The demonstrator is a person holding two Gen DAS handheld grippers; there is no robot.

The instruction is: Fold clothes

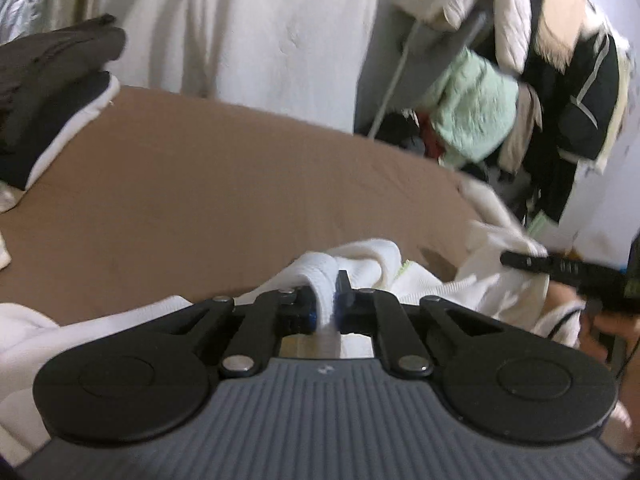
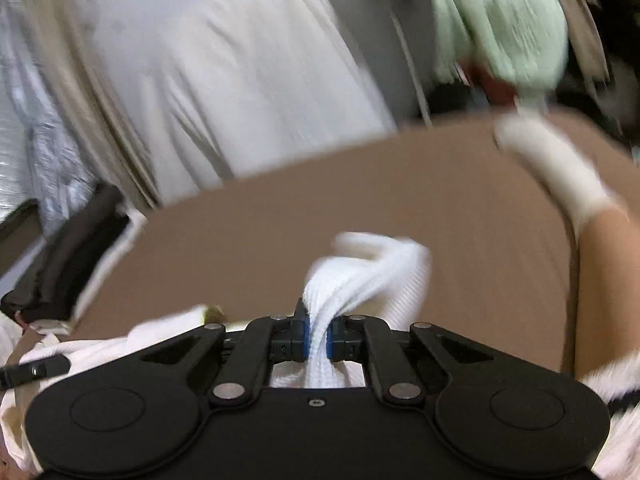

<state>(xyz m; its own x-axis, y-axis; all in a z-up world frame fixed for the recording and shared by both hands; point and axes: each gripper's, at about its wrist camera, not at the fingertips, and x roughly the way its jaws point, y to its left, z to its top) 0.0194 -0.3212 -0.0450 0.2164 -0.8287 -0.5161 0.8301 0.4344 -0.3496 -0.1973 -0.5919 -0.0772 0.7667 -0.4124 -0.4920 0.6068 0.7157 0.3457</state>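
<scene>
A big brown bed point(image 1: 208, 184) fills the middle, with a white curtain point(image 1: 256, 28) hanging behind it and a messy heap of clothes point(image 1: 520, 92) off to the right. A folded dark pile point(image 1: 44, 92) sits on the bed's left edge, and a white sweater point(image 1: 416, 280) lies bunched at the near edge. The left claw point(image 1: 326, 300) is pinching a fold of the sweater, and the right claw point(image 2: 317, 336) is pinching another fold of it.
</scene>
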